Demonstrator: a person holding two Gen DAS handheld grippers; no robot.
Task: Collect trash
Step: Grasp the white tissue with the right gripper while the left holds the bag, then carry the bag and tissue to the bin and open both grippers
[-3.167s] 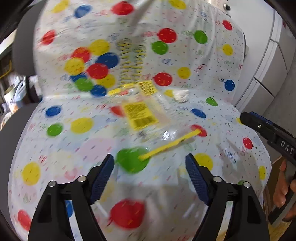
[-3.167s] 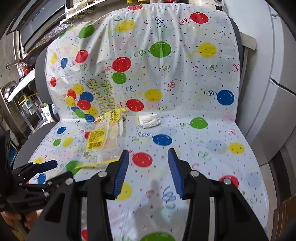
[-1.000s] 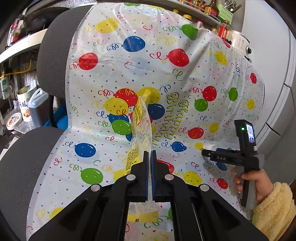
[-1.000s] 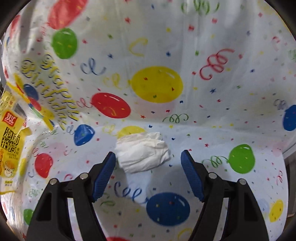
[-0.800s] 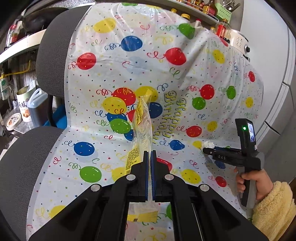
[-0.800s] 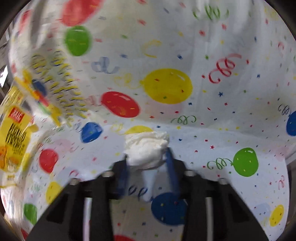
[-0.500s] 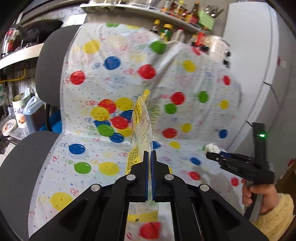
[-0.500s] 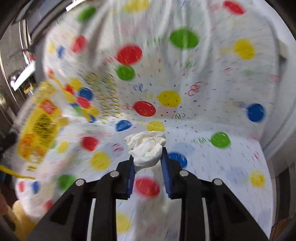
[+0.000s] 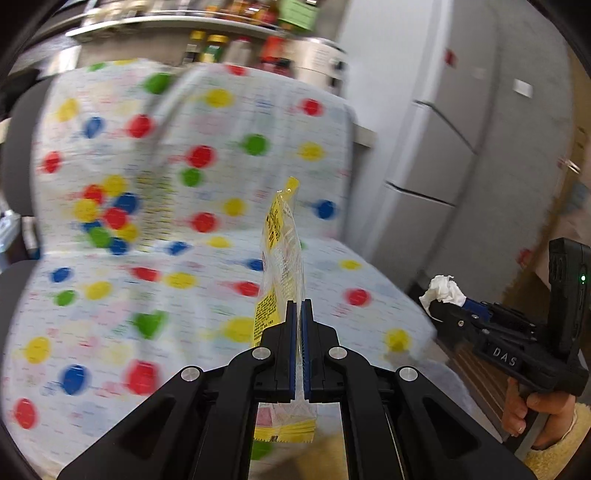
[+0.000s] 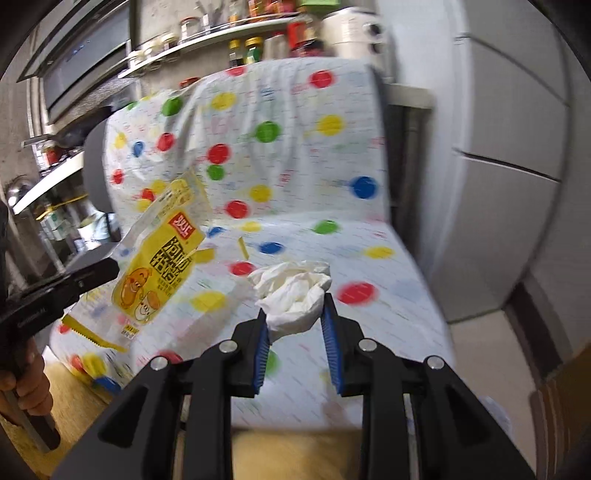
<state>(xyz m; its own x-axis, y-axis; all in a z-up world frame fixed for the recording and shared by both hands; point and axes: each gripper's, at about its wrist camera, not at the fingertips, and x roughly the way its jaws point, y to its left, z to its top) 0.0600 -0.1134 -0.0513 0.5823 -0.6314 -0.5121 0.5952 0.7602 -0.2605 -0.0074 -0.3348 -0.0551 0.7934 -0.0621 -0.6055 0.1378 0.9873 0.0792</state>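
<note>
My left gripper point(image 9: 298, 308) is shut on a clear and yellow snack wrapper point(image 9: 279, 254), which stands on edge above the chair seat. From the right wrist view the same wrapper point(image 10: 159, 258) hangs flat-on at the left, held by the left gripper point(image 10: 110, 266). My right gripper point(image 10: 295, 314) is shut on a crumpled white tissue point(image 10: 295, 291), lifted off the seat. In the left wrist view the right gripper point(image 9: 443, 304) shows at the far right with the tissue point(image 9: 443, 291) at its tip, a hand point(image 9: 532, 410) on its handle.
A chair draped in a white balloon-print cover point(image 9: 177, 206) fills the middle of both views. A grey fridge point(image 9: 461, 155) stands right of it. A shelf with bottles and jars point(image 10: 236, 33) runs behind. Tan floor point(image 10: 295, 450) lies below the seat's front edge.
The right gripper closed on the tissue and lifted it off the seat. Both grippers pulled back and up from the chair, carrying tissue and wrapper; the views swung towards the fridge.
</note>
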